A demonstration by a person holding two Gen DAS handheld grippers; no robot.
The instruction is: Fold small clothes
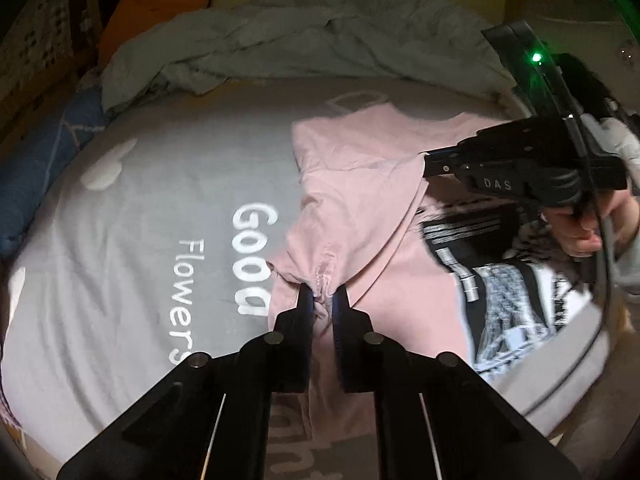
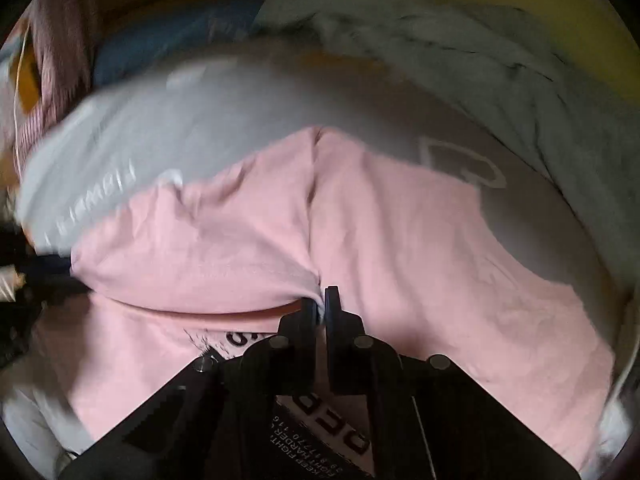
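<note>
A pink shirt (image 1: 360, 200) was spread on a grey sheet (image 1: 160, 208) printed with white words, on a bed. In the left wrist view, the left gripper (image 1: 323, 294) was seen closed on a bunched, stitched edge of the shirt, the cloth pinched between its two black fingers (image 1: 306, 308) and puckered just above them. From that pinch the pink cloth was drawn up and back over itself, so that a folded flap was laid across the rest of the garment. A black-and-white print (image 1: 500, 280) was left showing on the shirt's lower right part, beneath the flap's edge.

The right gripper (image 1: 430, 166) was seen from the side in the same view, on the right, held by a hand (image 1: 580, 232) and pointed toward the shirt; its tips were met by the far edge of the pink flap. In the right wrist view, the right gripper (image 2: 320, 304) was shown nearly closed on a thin fold of the shirt (image 2: 400, 240), a sliver of pale cloth being caught between the fingers (image 2: 332, 300). A seam was run upward from that grip through the pink cloth. Part of the dark print (image 2: 236, 340) was seen to the left of the fingers.

A rumpled grey-green blanket (image 1: 300, 40) was heaped at the far side of the bed, well apart from the shirt, and a blue cloth (image 1: 44, 152) was lain along the left edge
</note>
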